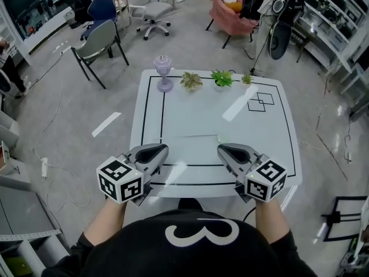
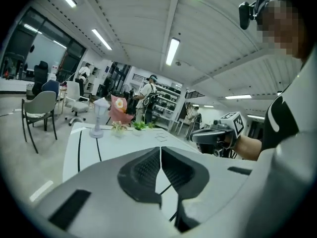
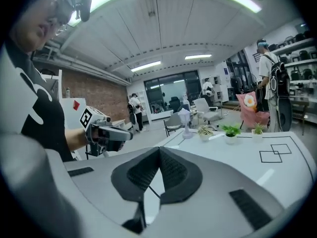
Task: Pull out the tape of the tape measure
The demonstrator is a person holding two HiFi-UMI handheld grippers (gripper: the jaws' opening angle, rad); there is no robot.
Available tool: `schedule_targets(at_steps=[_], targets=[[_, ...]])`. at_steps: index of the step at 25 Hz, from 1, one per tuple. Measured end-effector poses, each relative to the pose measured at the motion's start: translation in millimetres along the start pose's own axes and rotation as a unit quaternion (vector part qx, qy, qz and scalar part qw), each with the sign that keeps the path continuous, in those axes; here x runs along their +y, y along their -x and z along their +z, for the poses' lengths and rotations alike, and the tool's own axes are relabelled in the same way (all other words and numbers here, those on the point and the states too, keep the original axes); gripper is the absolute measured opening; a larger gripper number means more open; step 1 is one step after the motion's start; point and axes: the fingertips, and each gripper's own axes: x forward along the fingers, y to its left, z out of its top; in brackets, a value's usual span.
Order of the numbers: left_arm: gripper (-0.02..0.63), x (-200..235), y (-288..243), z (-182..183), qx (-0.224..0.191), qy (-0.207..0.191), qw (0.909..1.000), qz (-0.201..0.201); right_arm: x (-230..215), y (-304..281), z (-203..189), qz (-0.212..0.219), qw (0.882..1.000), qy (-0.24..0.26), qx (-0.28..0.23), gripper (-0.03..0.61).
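Note:
Both grippers hover side by side over the near edge of the white table (image 1: 271,149), each held in a hand. My left gripper (image 1: 160,150) is shut, its dark pads meeting with nothing between them (image 2: 160,155). My right gripper (image 1: 225,149) is shut and empty too (image 3: 159,157). Each shows in the other's view: the right gripper (image 2: 214,135) and the left gripper (image 3: 110,133). A small pale green thing (image 1: 221,137) lies on the table just beyond the right gripper, with a thin pale strip (image 1: 196,135) stretching to its left; I cannot tell that this is the tape measure.
At the table's far edge stand a lilac lamp-shaped ornament (image 1: 164,74) and three small potted plants (image 1: 191,81) (image 1: 222,78) (image 1: 247,79). Black lines and two overlapping squares (image 1: 260,101) mark the tabletop. Chairs (image 1: 101,42) stand on the floor beyond the table, and people stand farther back.

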Motion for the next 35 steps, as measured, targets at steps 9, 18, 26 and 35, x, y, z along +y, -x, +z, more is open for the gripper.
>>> schedule_targets(at_steps=[9, 18, 26, 35], targets=[[0.006, -61.8, 26.0, 30.8, -0.059, 0.004, 0.9951, -0.079, 56.0, 11.2, 13.4, 0.047, 0.997, 0.006, -0.059, 0.003], [0.006, -70.1, 30.2, 20.6, -0.058, -0.026, 0.9961, -0.062, 68.6, 24.6, 17.0, 0.032, 0.996, 0.006, -0.087, 0.003], [0.006, -67.7, 24.1, 4.7, -0.045, -0.023, 0.9967, -0.064, 69.0, 24.2, 3.9, 0.03, 0.996, -0.002, -0.085, 0.003], [0.006, -63.8, 18.3, 0.1, -0.033, -0.027, 0.9968, -0.068, 63.4, 19.6, -1.8, 0.021, 0.997, 0.0, -0.078, 0.003]])
